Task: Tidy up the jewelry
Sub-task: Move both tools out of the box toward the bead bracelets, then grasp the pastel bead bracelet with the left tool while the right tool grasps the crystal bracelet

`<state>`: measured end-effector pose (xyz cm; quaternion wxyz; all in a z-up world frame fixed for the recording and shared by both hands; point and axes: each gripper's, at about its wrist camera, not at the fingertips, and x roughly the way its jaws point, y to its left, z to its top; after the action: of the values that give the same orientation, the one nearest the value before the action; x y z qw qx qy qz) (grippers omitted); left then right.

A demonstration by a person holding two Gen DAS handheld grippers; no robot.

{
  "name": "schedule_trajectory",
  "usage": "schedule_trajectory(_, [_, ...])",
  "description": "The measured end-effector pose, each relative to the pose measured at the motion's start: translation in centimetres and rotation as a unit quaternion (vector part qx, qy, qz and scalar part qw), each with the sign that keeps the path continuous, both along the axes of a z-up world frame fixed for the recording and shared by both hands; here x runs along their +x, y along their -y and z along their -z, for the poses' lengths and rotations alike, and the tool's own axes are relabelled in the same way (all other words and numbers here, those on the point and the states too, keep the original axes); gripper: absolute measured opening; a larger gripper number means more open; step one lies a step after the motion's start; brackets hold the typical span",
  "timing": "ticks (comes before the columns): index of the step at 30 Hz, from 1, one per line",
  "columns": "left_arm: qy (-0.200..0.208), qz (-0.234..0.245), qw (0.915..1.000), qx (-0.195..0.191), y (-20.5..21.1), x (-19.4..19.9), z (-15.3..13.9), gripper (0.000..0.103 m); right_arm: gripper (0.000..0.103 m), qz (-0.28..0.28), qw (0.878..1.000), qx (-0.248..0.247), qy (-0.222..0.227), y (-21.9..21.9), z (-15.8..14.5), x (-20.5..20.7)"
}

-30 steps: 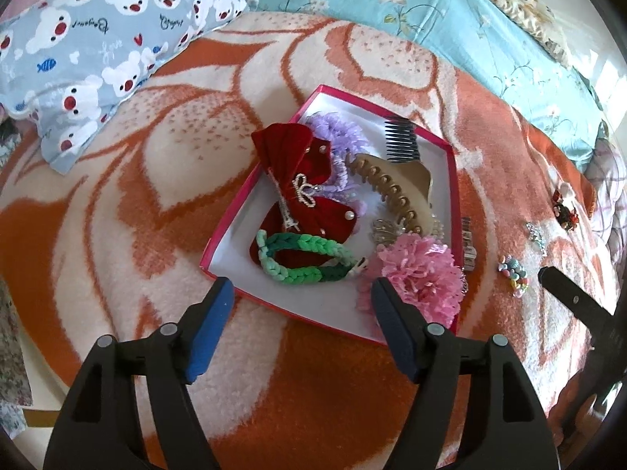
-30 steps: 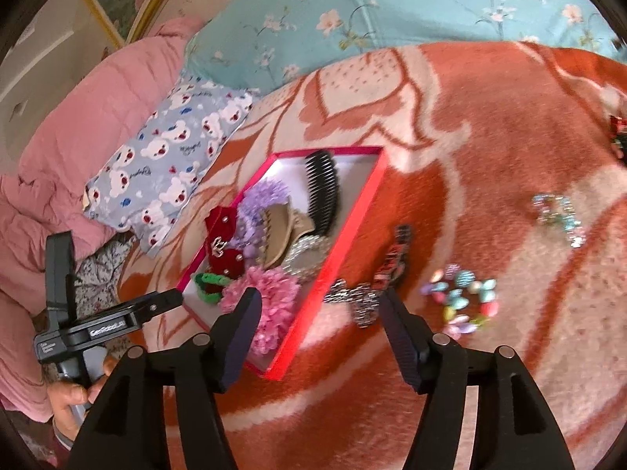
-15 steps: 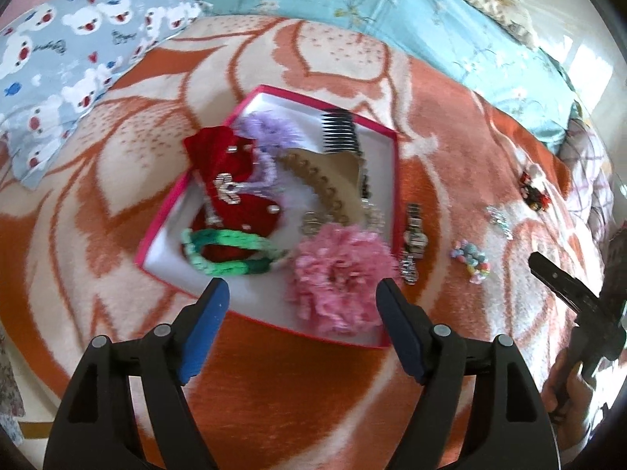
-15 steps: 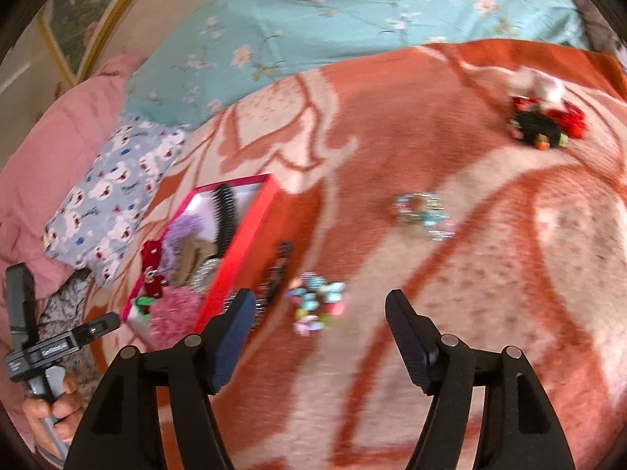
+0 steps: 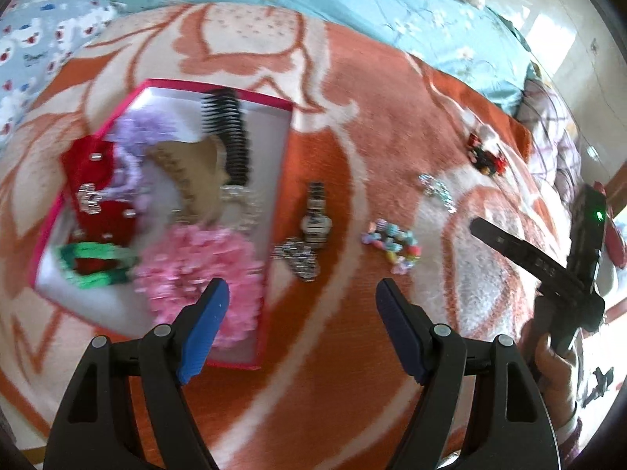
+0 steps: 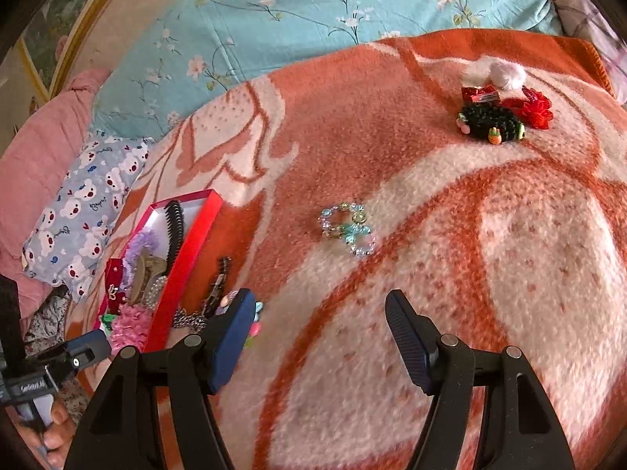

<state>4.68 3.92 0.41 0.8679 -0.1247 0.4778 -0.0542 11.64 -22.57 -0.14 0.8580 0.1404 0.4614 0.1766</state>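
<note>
Both grippers, left [image 5: 301, 301] and right [image 6: 319, 327], have swung right of the red box [image 5: 276, 192], fingers apart and empty, over beaded bracelets [image 6: 347, 229] on fuzzy blanket [image 6: 431, 203]

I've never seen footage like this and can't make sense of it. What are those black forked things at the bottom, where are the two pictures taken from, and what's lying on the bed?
No robot here: a person holds a pair of tongs in each hand, each with a wide-angle camera looking along its fingers. One picture looks out over the left tongs, the other over the right tongs. Both are open and hold nothing.

They hover over an orange-and-cream blanket. A red box holds hair pieces, such as a pink flower and a black comb. Loose on the blanket lie a watch, a pastel bead bracelet, a clear bead bracelet and a small pile of red and black hair ties.
</note>
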Motion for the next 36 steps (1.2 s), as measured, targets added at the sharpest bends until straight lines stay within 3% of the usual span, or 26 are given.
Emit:
schedule_trajectory(19, [-0.05,0.064,0.9963,-0.028,7.9,6.7,4.8,0.078,0.07,-0.057,0.996,-0.055,-0.028,-0.8,2.5,6.8])
schedule_trajectory(21, [-0.053,0.069,0.996,-0.023,8.4,7.4,5.5,0.078,0.066,-0.066,0.996,-0.058,-0.029,-1.1,2.8,7.2])
schedule_trajectory(23, [-0.054,0.067,0.9961,-0.016,8.7,7.9,6.1,0.076,0.054,-0.068,0.995,-0.073,-0.027,-1.4,3.0,7.5])
schedule_trajectory(24, [-0.049,0.067,0.9965,-0.012,8.7,8.0,6.2,0.074,0.052,-0.068,0.994,-0.079,-0.026,-1.5,3.0,7.6])
schedule_trajectory(26, [-0.04,0.069,0.9968,-0.006,8.7,8.1,6.1,0.061,0.034,-0.068,0.994,-0.084,-0.023,-1.5,3.1,7.6])
schedule_trajectory(27, [-0.037,0.07,0.9968,-0.004,8.6,8.1,6.0,0.056,0.03,-0.067,0.994,-0.089,-0.022,-1.5,3.1,7.5])
schedule_trajectory(29, [-0.03,0.072,0.9969,-0.003,8.4,8.2,5.8,0.029,0.021,-0.067,0.994,-0.088,-0.021,-1.5,3.1,7.4])
schedule_trajectory(31, [-0.027,0.076,0.9967,-0.012,7.9,8.2,5.6,0.01,0.015,-0.064,0.994,-0.089,-0.018,-1.4,3.0,7.4])
schedule_trajectory(36, [-0.02,0.077,0.9966,-0.023,7.3,7.7,5.0,0.009,0.013,-0.054,0.996,-0.063,-0.018,-0.8,2.5,7.0])
